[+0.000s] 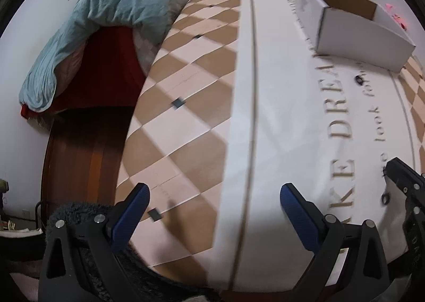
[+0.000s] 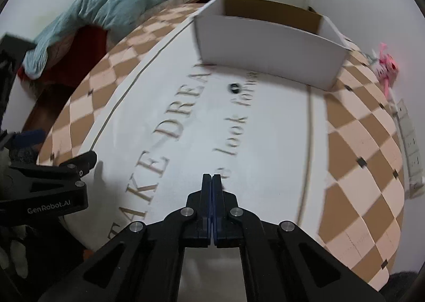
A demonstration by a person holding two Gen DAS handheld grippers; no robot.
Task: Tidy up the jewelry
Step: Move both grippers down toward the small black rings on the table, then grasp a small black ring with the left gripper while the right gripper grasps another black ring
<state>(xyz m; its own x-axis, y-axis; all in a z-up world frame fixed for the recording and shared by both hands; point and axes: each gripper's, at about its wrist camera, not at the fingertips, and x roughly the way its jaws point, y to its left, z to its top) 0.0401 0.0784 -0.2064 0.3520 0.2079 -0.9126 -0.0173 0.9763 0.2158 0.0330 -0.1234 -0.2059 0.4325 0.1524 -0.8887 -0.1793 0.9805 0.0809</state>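
A small dark ring point(image 2: 234, 87) lies on the white lettered band of the bedcover just in front of an open white cardboard box point(image 2: 268, 55). In the left wrist view the ring point(image 1: 359, 79) and box point(image 1: 364, 41) sit far right, and a second small dark ring point(image 1: 385, 198) lies beside the right gripper's fingers point(image 1: 401, 177). My left gripper point(image 1: 212, 195) is open and empty over the cover. My right gripper point(image 2: 212, 177) is shut with nothing seen between its pads.
A checked brown-and-cream bedcover point(image 1: 186, 89) spreads over the bed. A teal quilt point(image 1: 106, 23) is piled at the far left over a red sheet. A pink trinket point(image 2: 386, 65) and a power strip point(image 2: 409, 142) lie at the right edge.
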